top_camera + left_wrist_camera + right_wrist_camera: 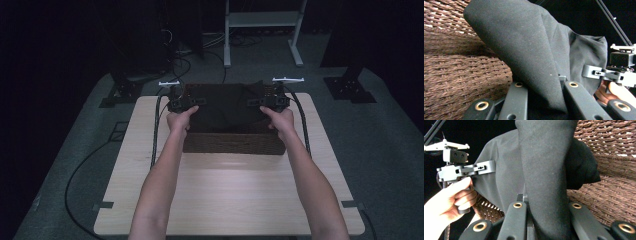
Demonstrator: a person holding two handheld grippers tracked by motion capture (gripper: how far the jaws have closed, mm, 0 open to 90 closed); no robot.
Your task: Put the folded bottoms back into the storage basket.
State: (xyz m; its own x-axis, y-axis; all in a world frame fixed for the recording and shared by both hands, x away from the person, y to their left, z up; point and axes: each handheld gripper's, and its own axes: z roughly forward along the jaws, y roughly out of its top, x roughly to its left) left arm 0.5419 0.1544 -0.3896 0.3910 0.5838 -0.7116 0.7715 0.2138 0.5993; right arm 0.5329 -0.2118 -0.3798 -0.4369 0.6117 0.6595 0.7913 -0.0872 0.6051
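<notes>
A brown wicker basket [232,144] stands on the far half of the wooden table [225,195]. A dark cloth [225,110] lies in it, lifted at two sides. My left gripper [192,102] is shut on the cloth's left part, my right gripper [257,102] on its right part. In the left gripper view a fold of the cloth [524,45] is pinched in my left gripper [544,82], with the basket's weave [456,75] behind and the right gripper [599,72] beyond. In the right gripper view the cloth [544,165] hangs from my right gripper [544,205], beside the basket wall [614,195] and the left gripper [477,168].
Both forearms reach over the near half of the table. Cables [156,125] trail from the grippers down the table's sides to the carpet. A metal frame [262,20] and black stand bases [350,87] sit on the floor behind the table.
</notes>
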